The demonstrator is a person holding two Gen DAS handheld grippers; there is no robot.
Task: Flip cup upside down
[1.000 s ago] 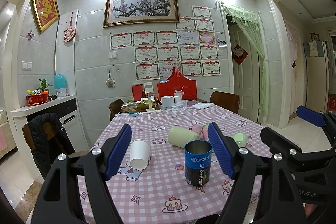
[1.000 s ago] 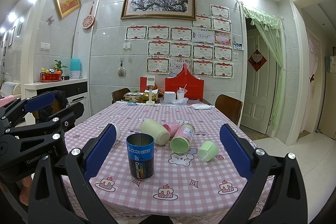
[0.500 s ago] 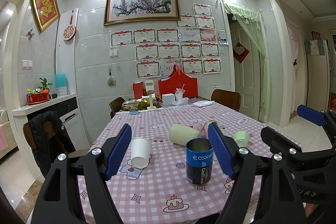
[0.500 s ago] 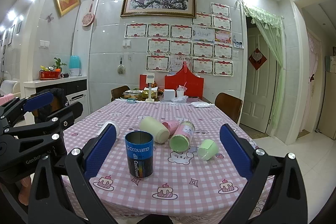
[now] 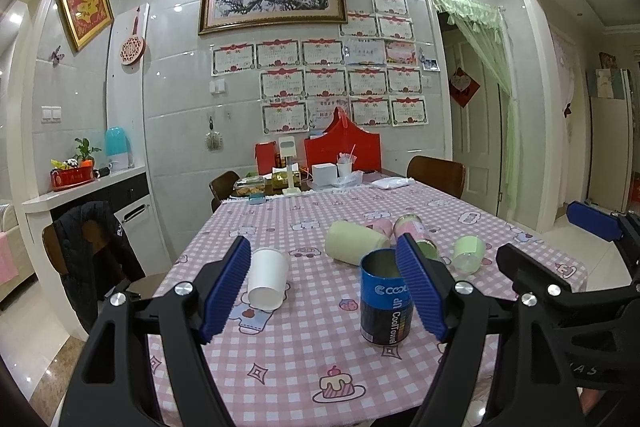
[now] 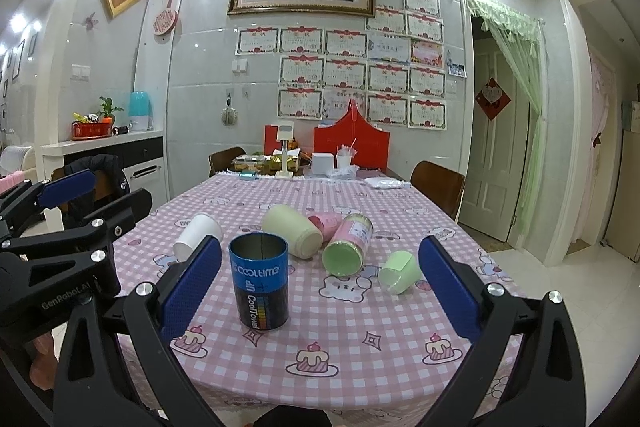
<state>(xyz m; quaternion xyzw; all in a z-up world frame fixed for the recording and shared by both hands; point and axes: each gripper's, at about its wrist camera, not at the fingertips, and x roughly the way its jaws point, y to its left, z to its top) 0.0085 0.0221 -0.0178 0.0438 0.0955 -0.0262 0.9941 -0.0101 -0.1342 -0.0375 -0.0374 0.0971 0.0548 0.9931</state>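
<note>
checked tablecloth [image 6: 352, 339] | cups lying: 5 (one white [image 5: 267, 278]) | blue tin [image 6: 259, 285]: 1 upright | left tool [image 5: 324, 287], right tool [image 6: 320, 291]: spread, empty

Home dining room: tablecloth-covered table [image 5: 304, 367], chairs [image 5: 436, 173].

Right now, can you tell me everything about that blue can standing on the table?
The blue can is a round tin with a bright blue band on top reading COOLTIME in white and a dark lower half with coloured stripes and more lettering. It stands upright on the pink checked tablecloth, open end up, and its shiny metal inside looks empty. Nothing touches it but the cloth. The right gripper hangs open in front of it, and the other cups lie behind it.
</note>
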